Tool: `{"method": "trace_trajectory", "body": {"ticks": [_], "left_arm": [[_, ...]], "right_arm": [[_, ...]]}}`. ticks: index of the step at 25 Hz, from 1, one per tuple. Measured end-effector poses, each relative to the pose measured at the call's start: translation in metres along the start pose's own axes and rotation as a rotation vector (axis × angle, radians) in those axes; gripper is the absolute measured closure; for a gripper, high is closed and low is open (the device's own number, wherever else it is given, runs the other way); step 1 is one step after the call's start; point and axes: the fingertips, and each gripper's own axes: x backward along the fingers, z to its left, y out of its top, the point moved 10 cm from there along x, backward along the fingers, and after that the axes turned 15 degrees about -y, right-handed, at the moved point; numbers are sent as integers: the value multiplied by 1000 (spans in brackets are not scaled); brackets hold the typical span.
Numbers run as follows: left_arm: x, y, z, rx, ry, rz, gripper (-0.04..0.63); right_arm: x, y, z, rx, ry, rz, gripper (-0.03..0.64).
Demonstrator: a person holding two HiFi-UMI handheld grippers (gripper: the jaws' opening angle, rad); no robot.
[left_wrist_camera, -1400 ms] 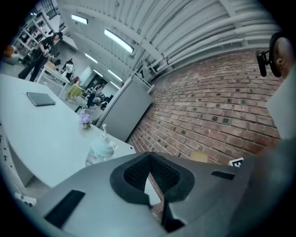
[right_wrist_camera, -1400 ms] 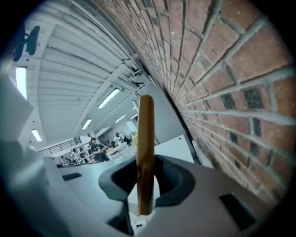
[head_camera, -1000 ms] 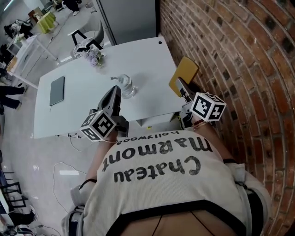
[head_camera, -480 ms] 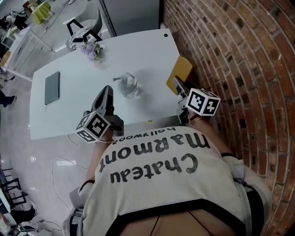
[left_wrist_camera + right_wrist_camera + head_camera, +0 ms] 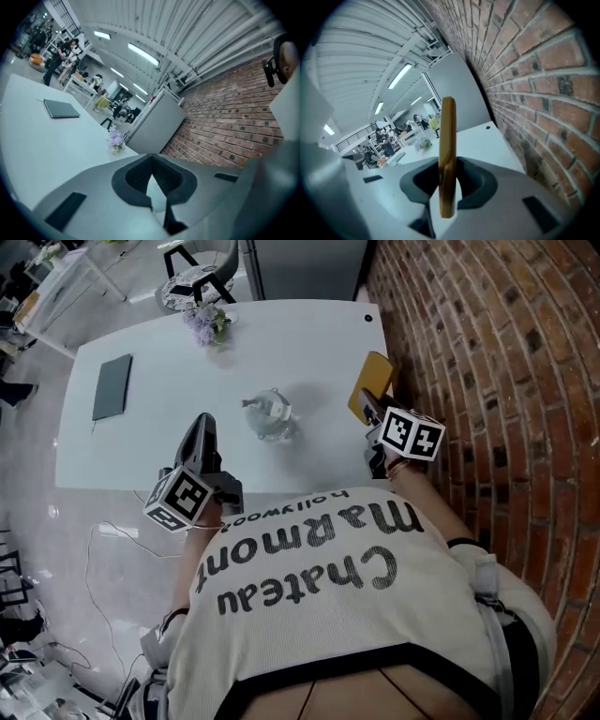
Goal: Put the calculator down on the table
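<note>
Left gripper (image 5: 152,160) jaws seemingly together; right gripper (image 5: 447,165) jaws clamp the calculator (image 5: 448,136).

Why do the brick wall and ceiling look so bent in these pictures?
Right gripper view: wide-angle lens bows the brick wall, corners go black. Left gripper view: same bending, ceiling lights glare. Head view: brick courses curve too; table evenly lit.

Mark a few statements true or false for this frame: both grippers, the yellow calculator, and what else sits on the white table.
1. The right gripper is clamped on the flat yellow calculator. True.
2. The left gripper holds the dark grey flat slab. False: its jaws are together on nothing, and the slab lies on the white table.
3. A purple flower bunch stands near the table's far edge. True.
4. The clear glass vessel touches the red brick wall. False: it stands mid-table.
</note>
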Motion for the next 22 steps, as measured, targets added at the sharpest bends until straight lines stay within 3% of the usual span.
{"method": "trace_trajectory", "body": {"ticks": [5,10,16,22], "left_arm": [[8,-1,2,9,101,-33,592],[19,-11,6,30,147,-33,592],[38,-15,10,45,238,-35,592],[45,-15,13,58,264,-54,592]], "right_arm": [[-34,22,0,18,60,29,525],[-60,34,7,33,78,42,525],[-79,17,16,48,108,119,525],[-92,-4,21,24,138,207,525]]}}
